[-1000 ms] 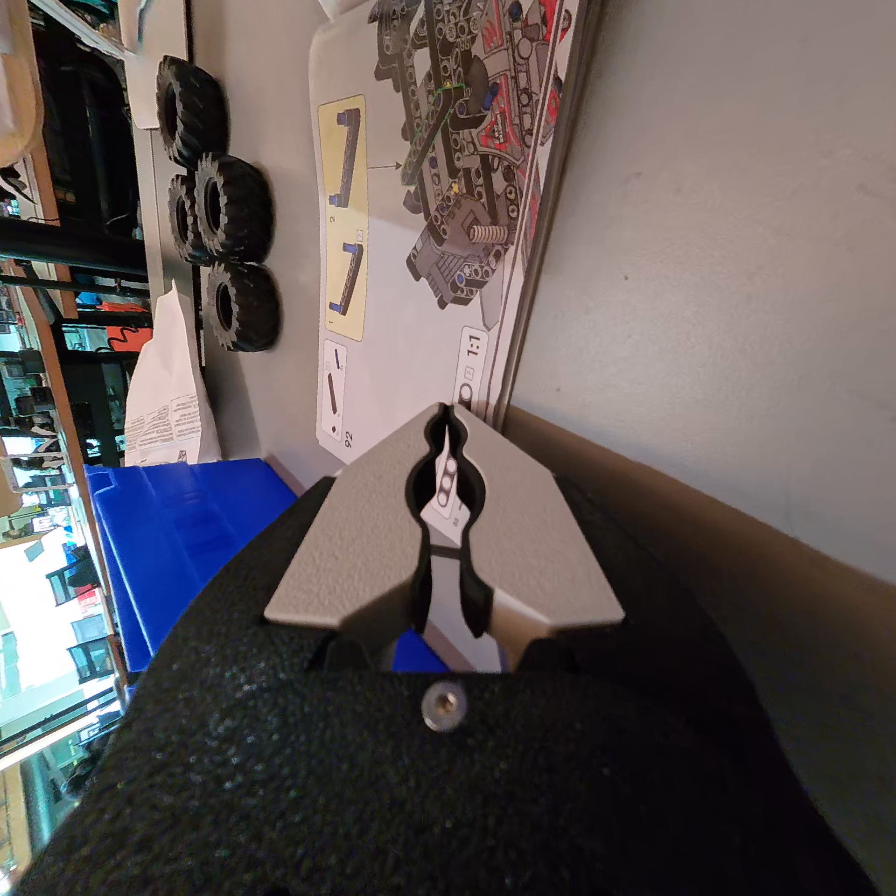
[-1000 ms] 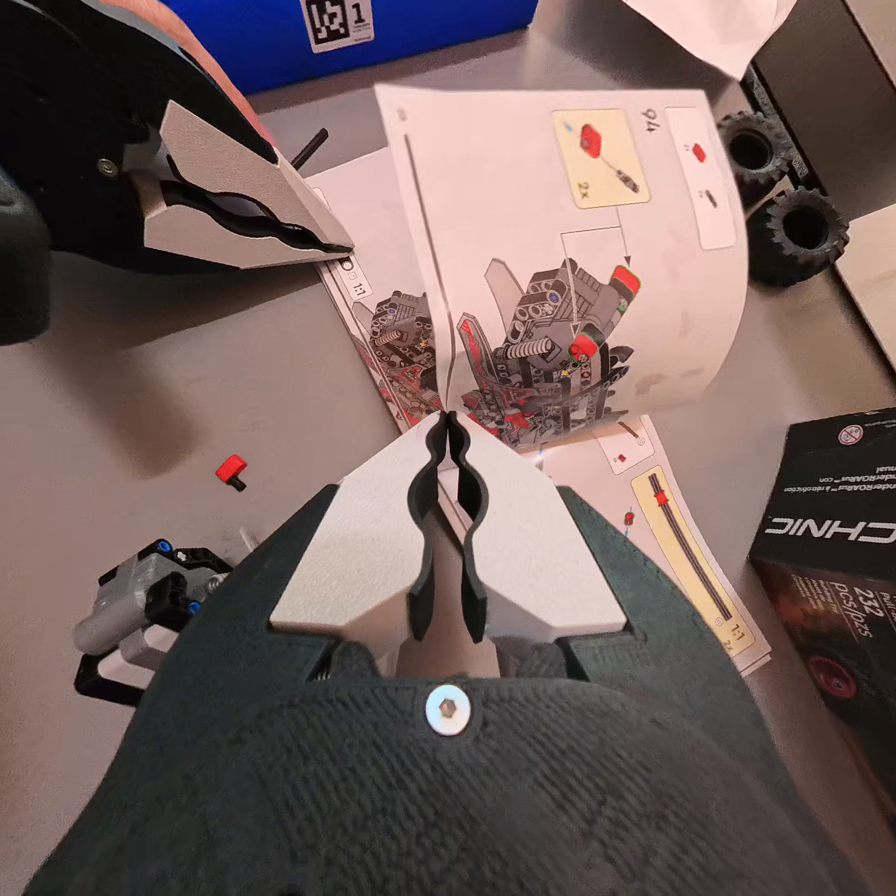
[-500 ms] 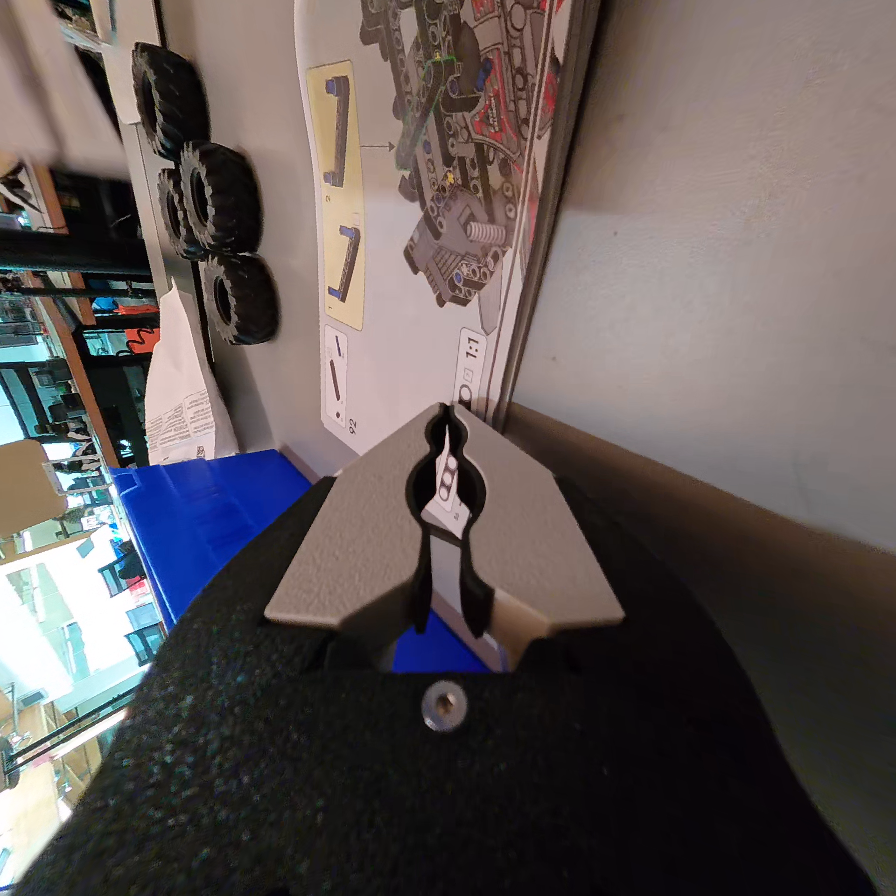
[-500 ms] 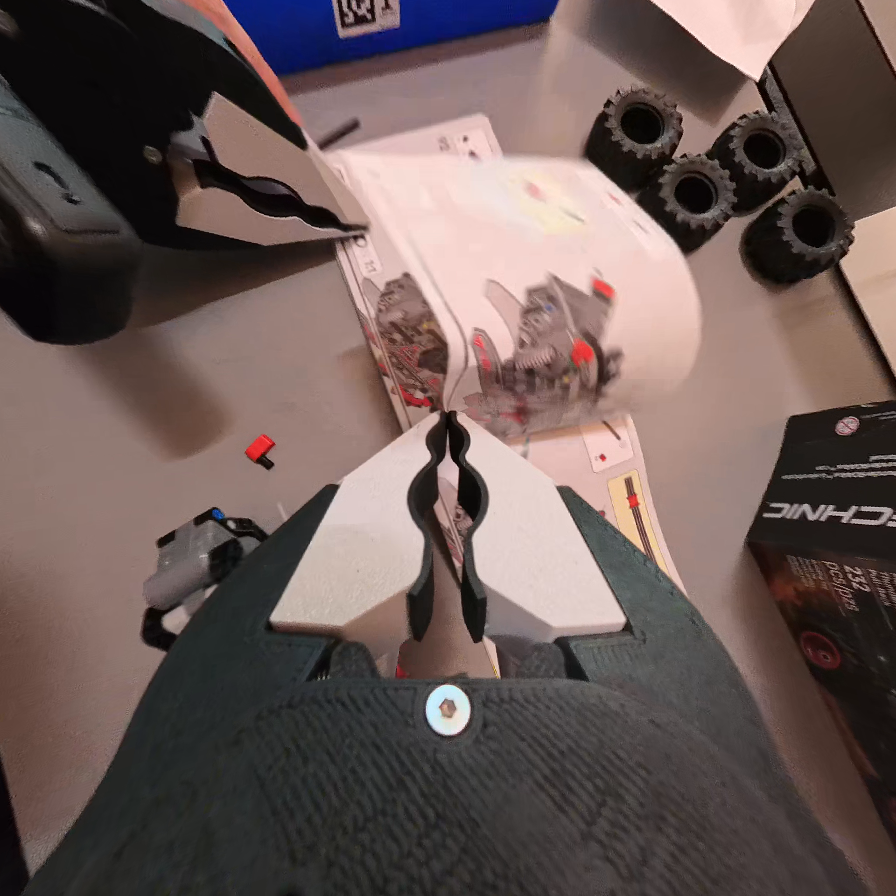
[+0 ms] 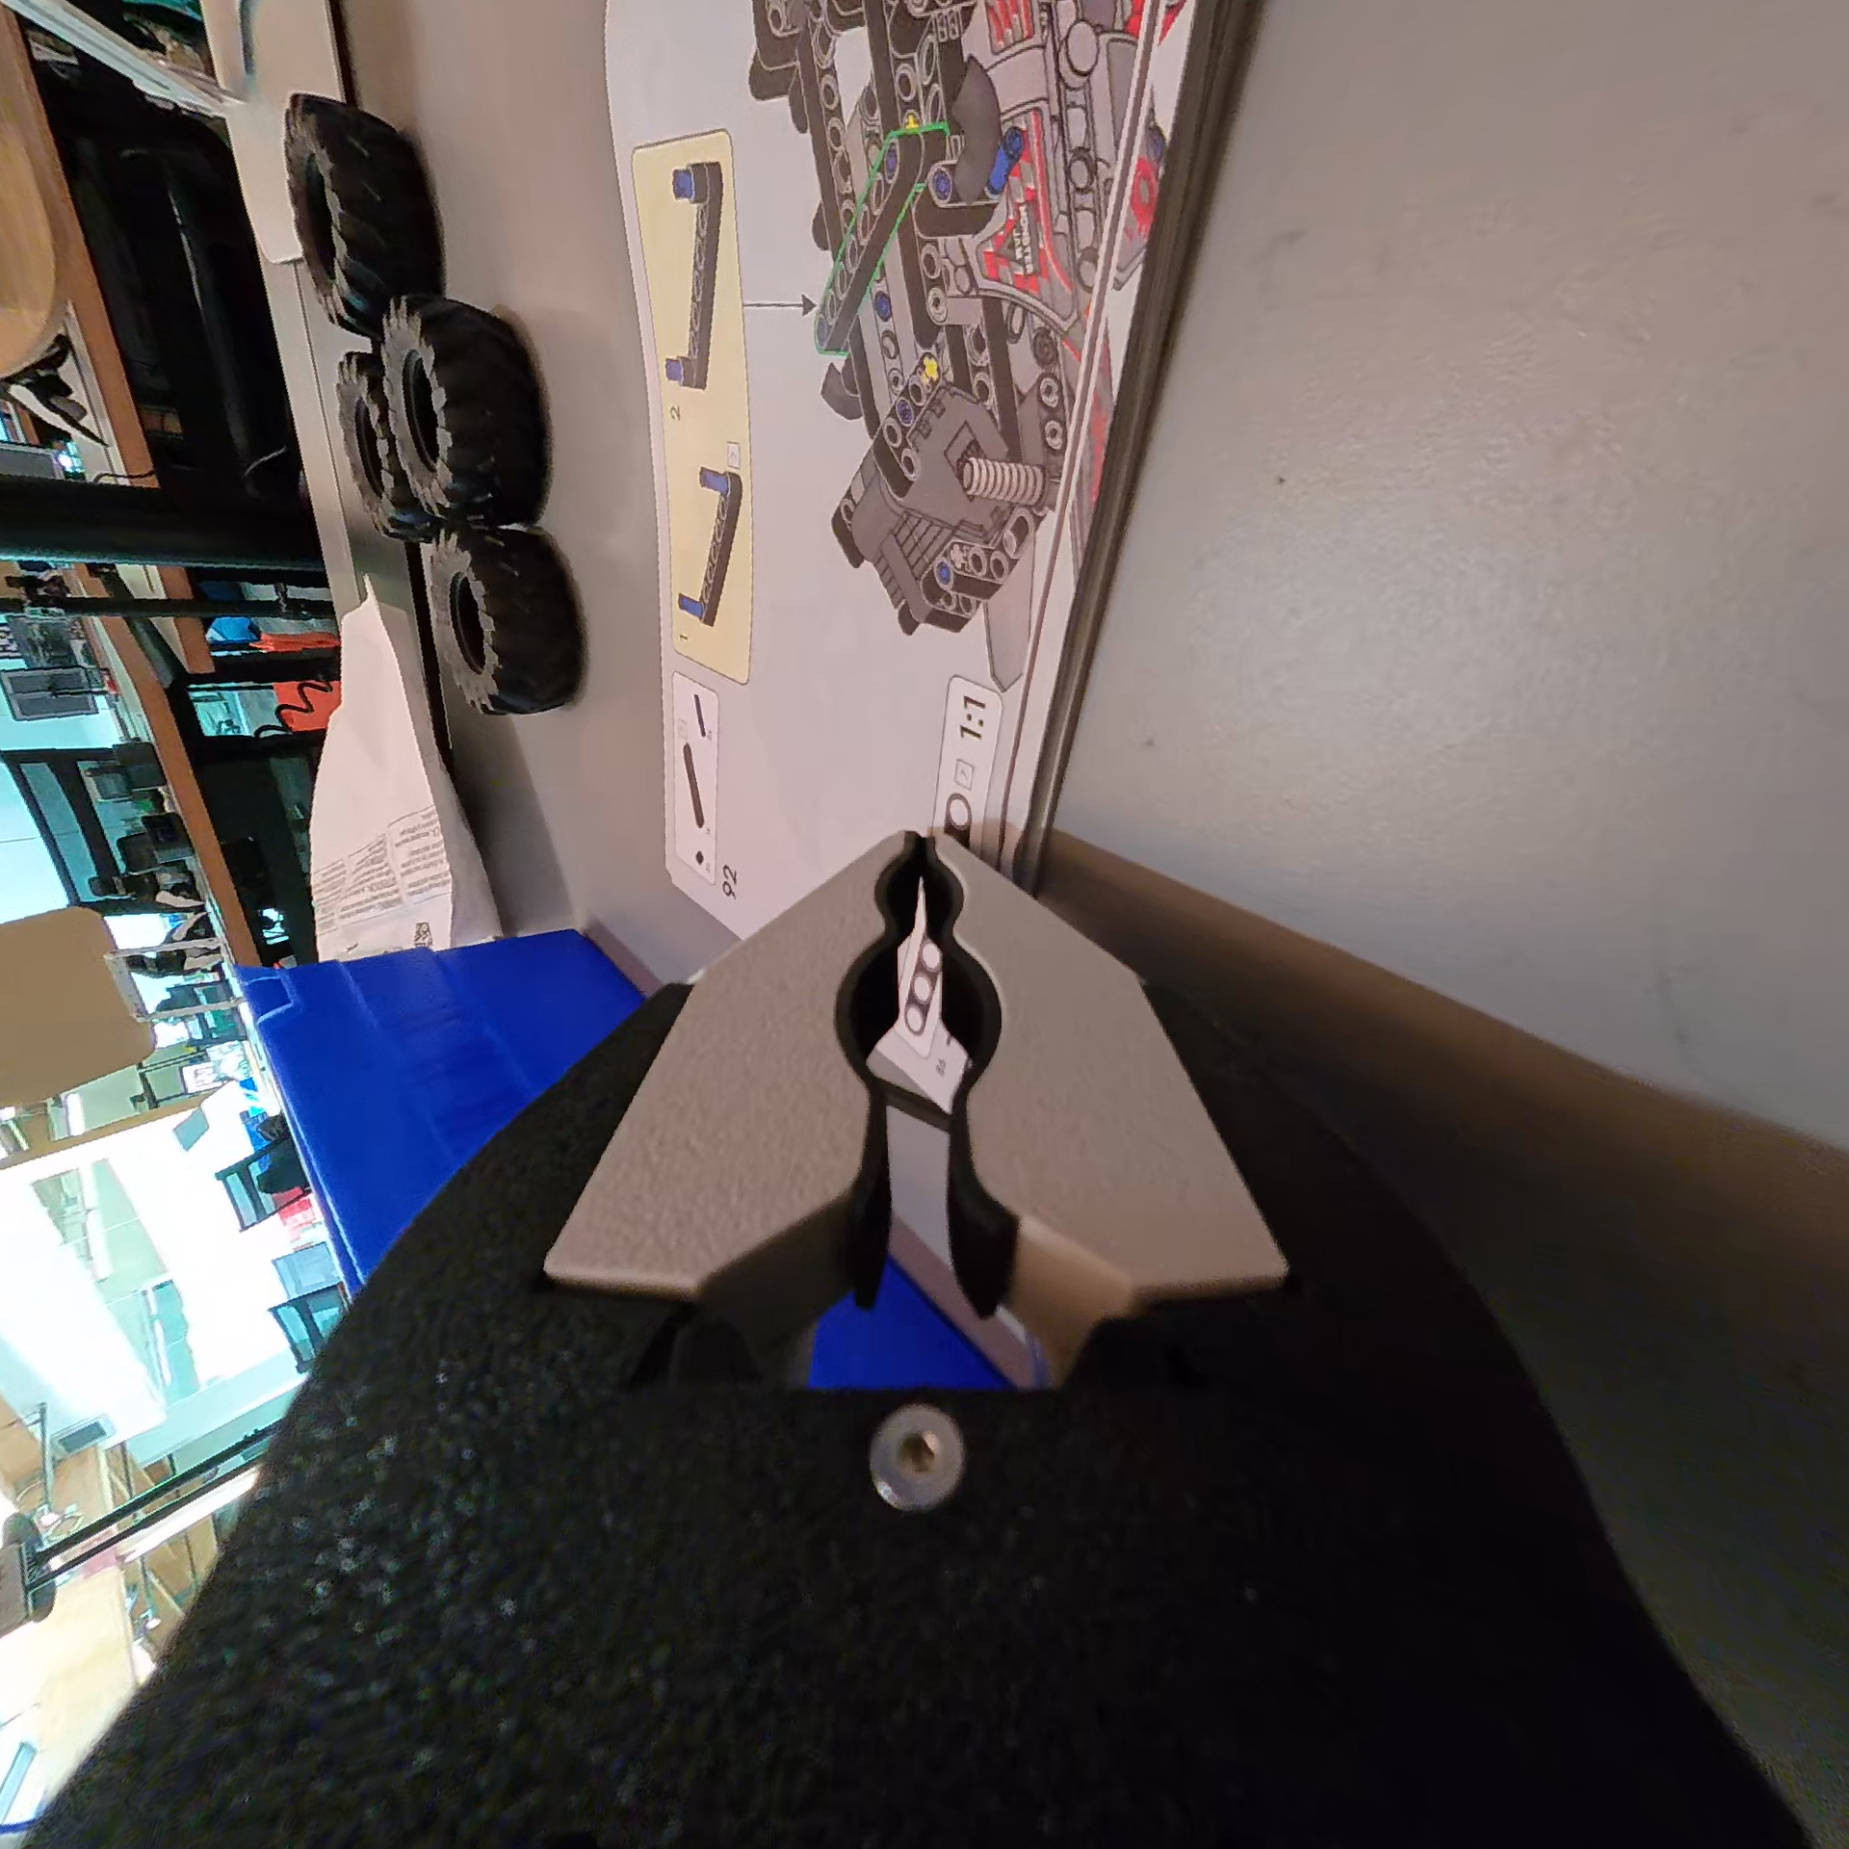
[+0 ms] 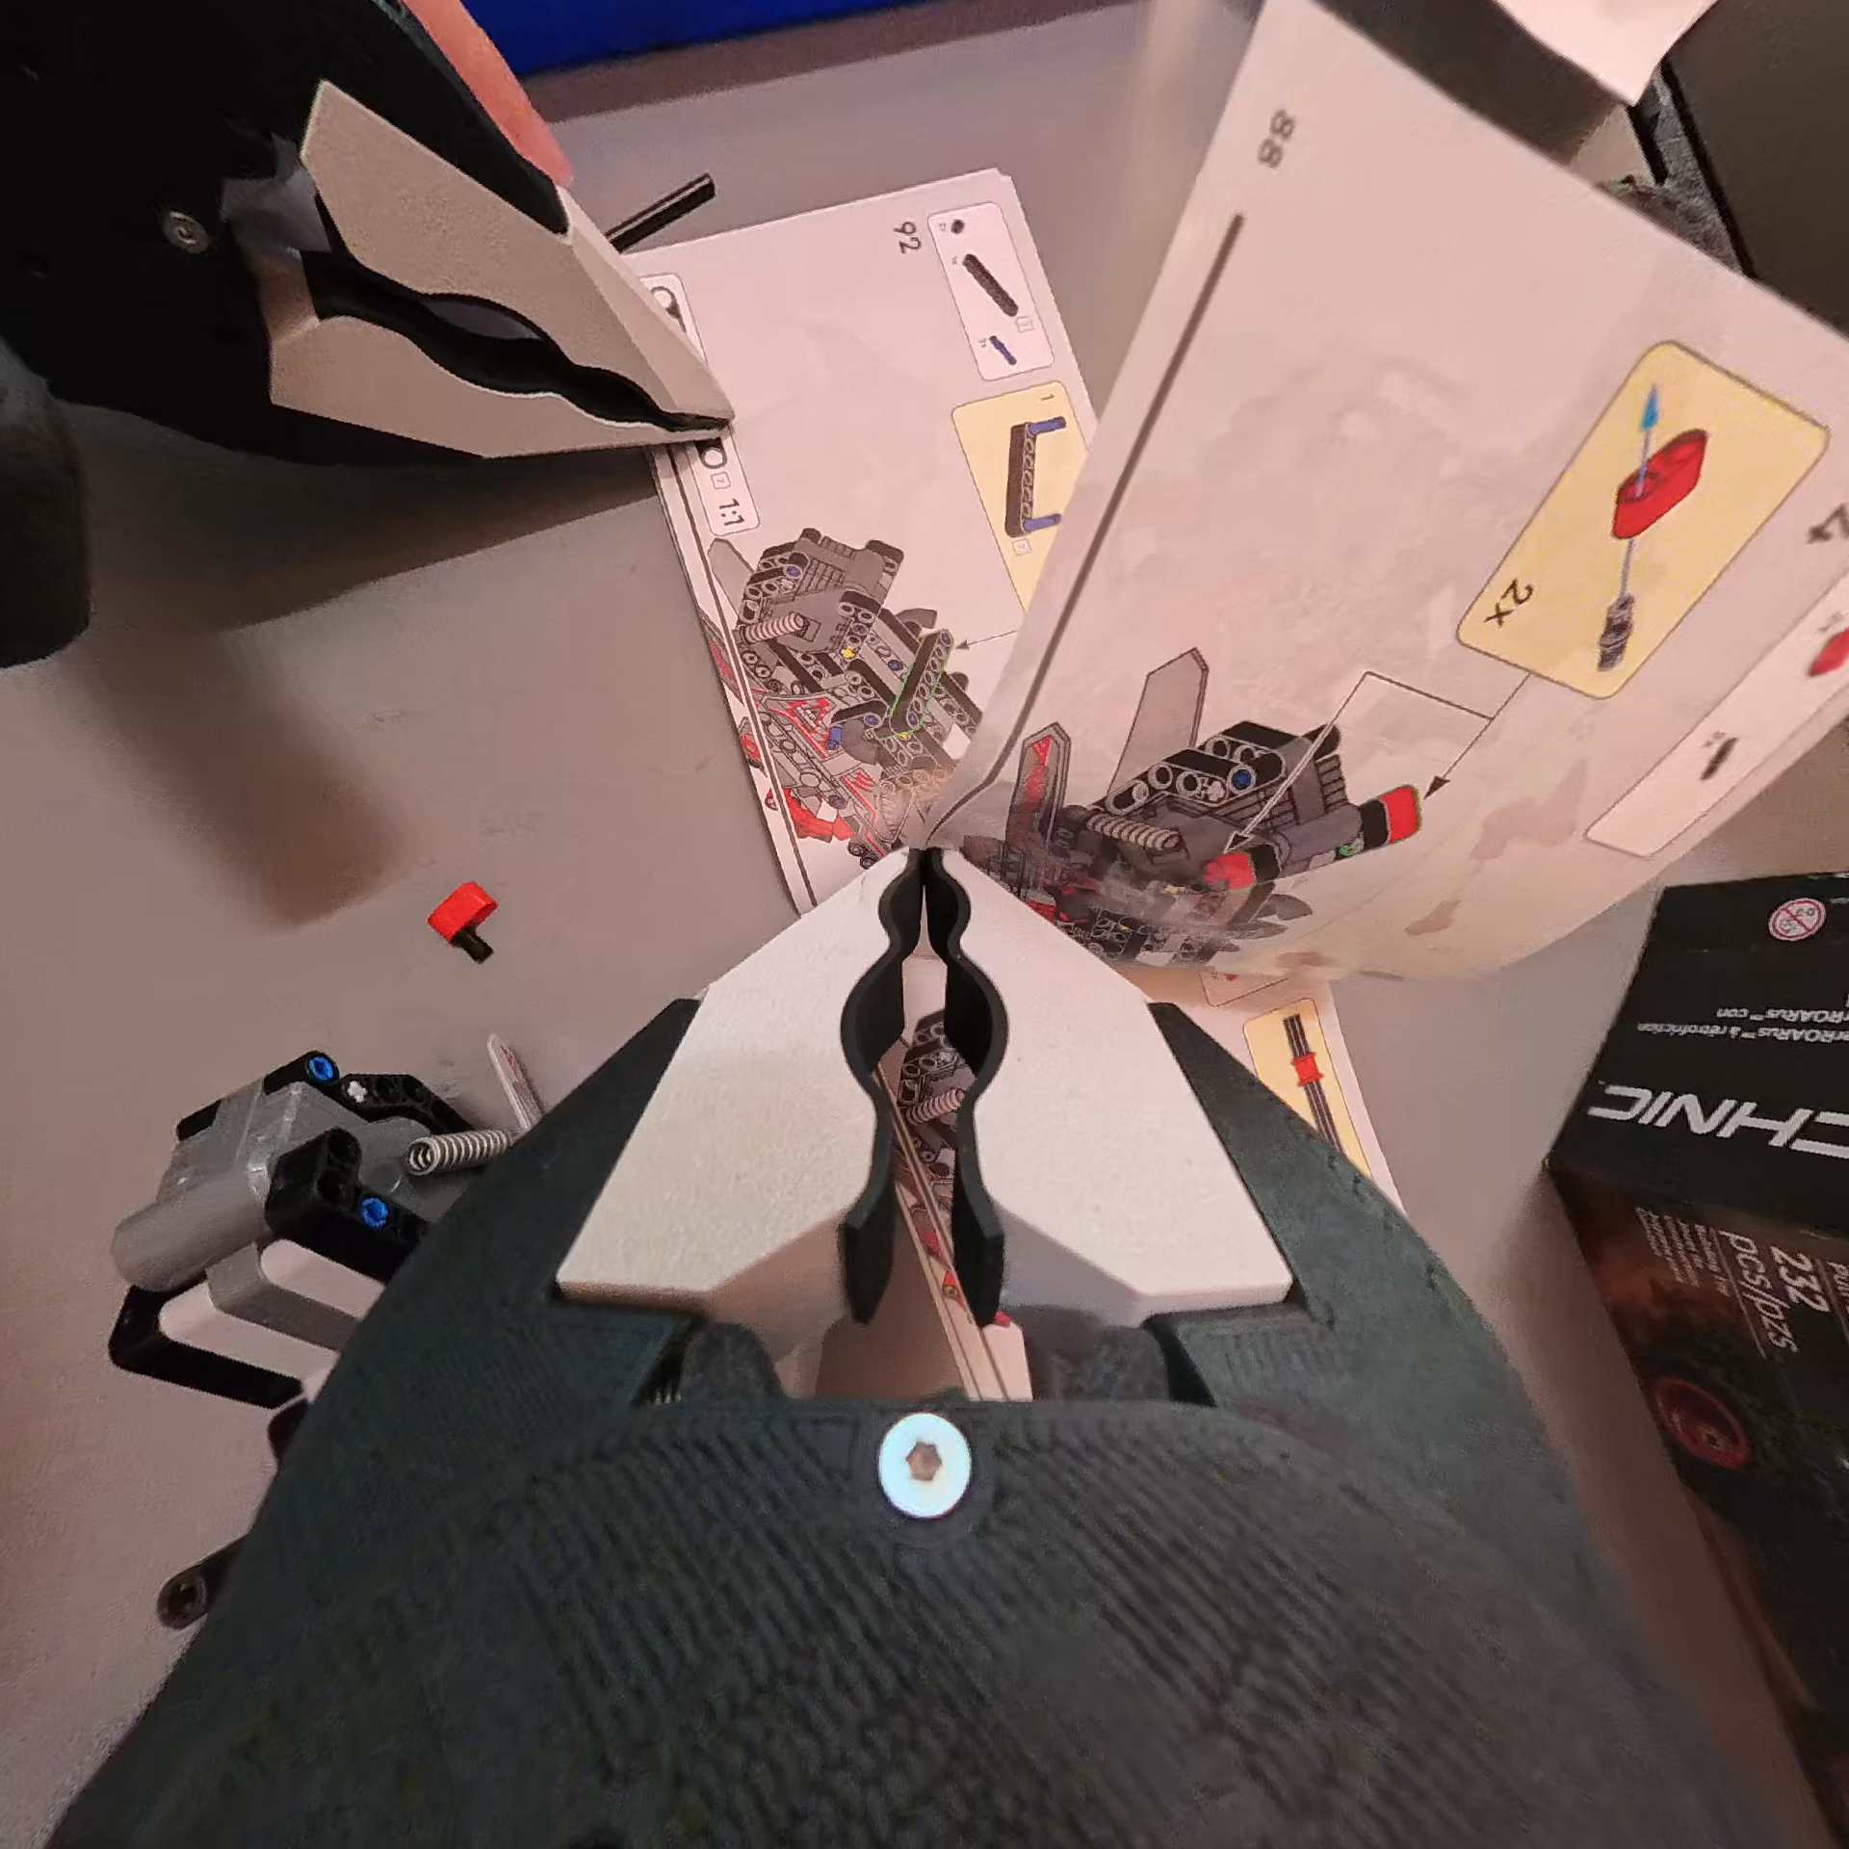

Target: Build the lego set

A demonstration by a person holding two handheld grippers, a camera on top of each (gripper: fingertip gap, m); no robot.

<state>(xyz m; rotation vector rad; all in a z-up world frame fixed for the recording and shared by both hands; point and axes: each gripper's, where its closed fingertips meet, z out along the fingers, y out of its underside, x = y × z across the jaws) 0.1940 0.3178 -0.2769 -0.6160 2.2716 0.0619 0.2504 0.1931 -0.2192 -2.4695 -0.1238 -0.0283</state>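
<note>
The open instruction booklet (image 6: 850, 420) lies on the grey table (image 6: 400, 700). My left gripper (image 6: 715, 425) is shut on the booklet's near-left corner and holds it down; in the left wrist view (image 5: 922, 845) the corner paper shows between its jaws, with the open page (image 5: 850, 620) ahead. My right gripper (image 6: 922, 858) is shut on the bottom edge of a lifted page (image 6: 1401, 560), which curls up and to the right. A partly built grey and black model (image 6: 280, 1181) with a spring lies left of my right gripper. A small red piece (image 6: 462, 912) lies loose on the table.
Three black tyres (image 5: 470, 430) sit beyond the booklet, next to a white paper bag (image 5: 390, 800) and a blue bin (image 5: 430, 1061). A black set box (image 6: 1721, 1201) stands at the right. A black axle (image 6: 660, 210) lies behind the left gripper. My hands' fingertips stand some 15 cm from each other. The right tips stand about 12 cm off the small red piece (image 6: 462, 912).
My right gripper has swung the lifted page up and over to the right, uncovering the page beneath. My left gripper has kept its hold on the booklet corner.
</note>
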